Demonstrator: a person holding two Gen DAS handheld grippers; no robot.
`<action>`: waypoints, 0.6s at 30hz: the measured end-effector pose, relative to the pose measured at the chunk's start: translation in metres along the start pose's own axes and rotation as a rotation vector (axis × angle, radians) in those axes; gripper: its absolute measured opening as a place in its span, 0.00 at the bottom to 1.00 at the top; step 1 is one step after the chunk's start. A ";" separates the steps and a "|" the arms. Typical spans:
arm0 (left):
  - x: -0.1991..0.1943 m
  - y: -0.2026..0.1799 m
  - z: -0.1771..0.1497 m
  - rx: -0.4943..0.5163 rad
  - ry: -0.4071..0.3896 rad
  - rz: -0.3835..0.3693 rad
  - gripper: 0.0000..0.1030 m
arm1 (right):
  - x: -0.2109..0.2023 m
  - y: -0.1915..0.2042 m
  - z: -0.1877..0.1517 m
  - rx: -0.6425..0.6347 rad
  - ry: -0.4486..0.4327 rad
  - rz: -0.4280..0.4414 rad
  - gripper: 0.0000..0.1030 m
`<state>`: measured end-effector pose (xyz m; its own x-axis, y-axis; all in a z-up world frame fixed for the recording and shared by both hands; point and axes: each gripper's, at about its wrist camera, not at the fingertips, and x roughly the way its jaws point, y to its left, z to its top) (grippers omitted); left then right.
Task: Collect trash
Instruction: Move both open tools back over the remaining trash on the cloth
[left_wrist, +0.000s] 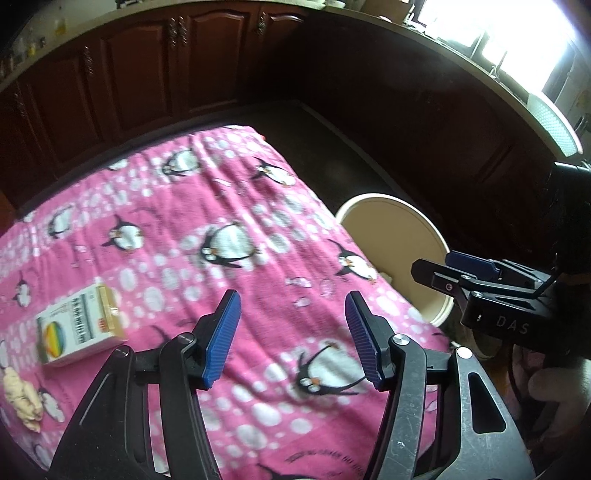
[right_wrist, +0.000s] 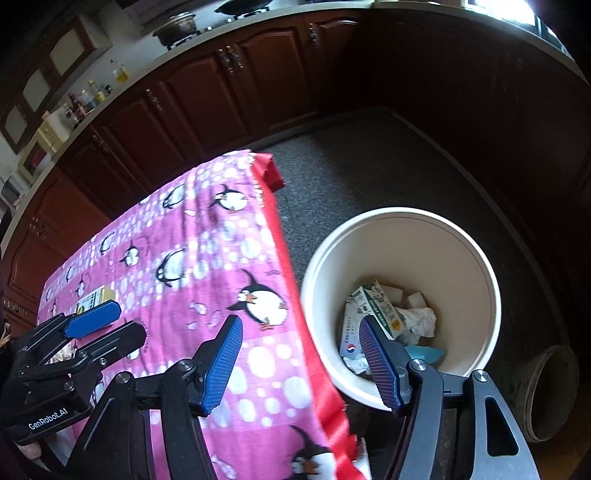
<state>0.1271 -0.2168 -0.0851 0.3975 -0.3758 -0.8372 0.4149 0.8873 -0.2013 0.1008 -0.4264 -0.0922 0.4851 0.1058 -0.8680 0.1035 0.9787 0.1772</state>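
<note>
Pink penguin cloth (left_wrist: 229, 206) covers the table; both the left gripper (left_wrist: 293, 338) and right gripper (right_wrist: 301, 356) hang released, empty. Remaining carton (left_wrist: 79, 326) and crumpled wad (left_wrist: 22, 400) lie well apart from bin (right_wrist: 491, 280); a loose grip risks dropping them short.

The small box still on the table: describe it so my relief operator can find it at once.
Start at the pink penguin-print blanket covering the table. Near its left edge in the left wrist view lies a small white cardboard carton with a rainbow-coloured circle and a tan end. The only thing beside it is a pale, crumpled, lumpy wad; the carton alone is flat-sided and printed.
</note>
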 end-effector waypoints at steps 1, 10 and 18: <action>-0.003 0.000 -0.003 -0.001 -0.007 0.014 0.56 | 0.000 0.003 0.000 -0.006 0.001 0.002 0.62; -0.004 0.015 -0.016 -0.031 -0.026 0.071 0.56 | 0.003 0.038 0.001 -0.072 0.011 0.027 0.63; -0.007 0.056 -0.033 -0.094 -0.005 0.096 0.56 | 0.018 0.080 -0.001 -0.156 0.056 0.068 0.66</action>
<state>0.1203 -0.1558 -0.1068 0.4359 -0.2893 -0.8522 0.2963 0.9403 -0.1677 0.1169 -0.3458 -0.0945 0.4372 0.1782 -0.8815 -0.0658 0.9839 0.1663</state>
